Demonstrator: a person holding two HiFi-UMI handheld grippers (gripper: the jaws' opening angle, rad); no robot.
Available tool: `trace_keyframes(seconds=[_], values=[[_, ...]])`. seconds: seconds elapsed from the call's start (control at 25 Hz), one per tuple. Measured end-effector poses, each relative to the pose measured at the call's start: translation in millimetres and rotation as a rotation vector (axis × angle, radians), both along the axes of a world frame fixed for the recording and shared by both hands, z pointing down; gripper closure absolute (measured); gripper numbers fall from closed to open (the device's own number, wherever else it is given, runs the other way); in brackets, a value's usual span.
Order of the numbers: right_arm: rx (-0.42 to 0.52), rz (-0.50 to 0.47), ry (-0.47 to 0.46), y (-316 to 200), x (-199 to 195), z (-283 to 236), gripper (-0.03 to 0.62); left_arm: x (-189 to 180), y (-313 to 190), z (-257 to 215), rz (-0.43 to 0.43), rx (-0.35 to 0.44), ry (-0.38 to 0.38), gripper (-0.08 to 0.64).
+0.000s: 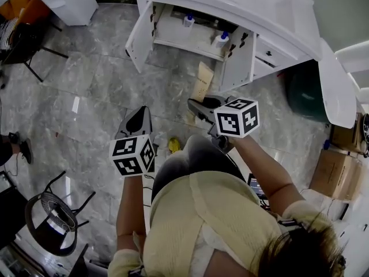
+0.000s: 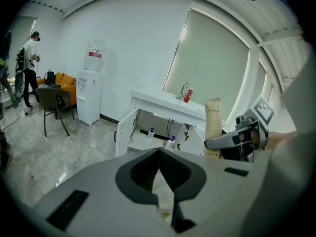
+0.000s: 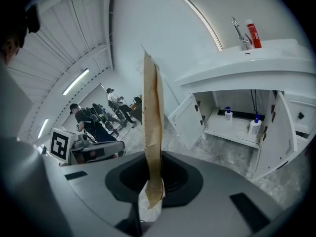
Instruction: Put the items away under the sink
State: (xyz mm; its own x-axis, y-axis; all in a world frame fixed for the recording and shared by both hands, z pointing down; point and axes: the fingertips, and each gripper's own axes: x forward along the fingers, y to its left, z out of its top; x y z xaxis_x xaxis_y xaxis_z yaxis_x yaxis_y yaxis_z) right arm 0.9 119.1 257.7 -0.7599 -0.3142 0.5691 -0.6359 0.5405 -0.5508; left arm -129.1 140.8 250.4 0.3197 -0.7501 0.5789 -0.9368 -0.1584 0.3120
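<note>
My right gripper is shut on a tall tan toothpaste box, gripping its lower end while the box stands up between the jaws. My left gripper is shut, its jaw tips touching with nothing between them. Ahead stands the white sink cabinet with both doors swung open. On its shelf are two white bottles with blue caps. The left gripper view shows the right gripper with the box at the right.
A faucet and a red tube are on the counter. A small yellow thing lies on the floor by my feet. A black chair is at the left, cardboard boxes at the right, a water dispenser beyond.
</note>
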Motion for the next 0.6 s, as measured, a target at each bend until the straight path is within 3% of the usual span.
trace_keyframes(seconds=[0.32, 0.6], values=[[-0.023, -0.011, -0.001, -39.0, -1.7, 17.4, 0.528, 4.8, -30.6, 16.4, -0.024, -0.026, -0.003, 0.522], [-0.038, -0.081, 0.000, -85.1, 0.5, 27.8, 0.528, 17.8, -80.9, 21.2, -0.072, -0.031, -0.012, 0.522]])
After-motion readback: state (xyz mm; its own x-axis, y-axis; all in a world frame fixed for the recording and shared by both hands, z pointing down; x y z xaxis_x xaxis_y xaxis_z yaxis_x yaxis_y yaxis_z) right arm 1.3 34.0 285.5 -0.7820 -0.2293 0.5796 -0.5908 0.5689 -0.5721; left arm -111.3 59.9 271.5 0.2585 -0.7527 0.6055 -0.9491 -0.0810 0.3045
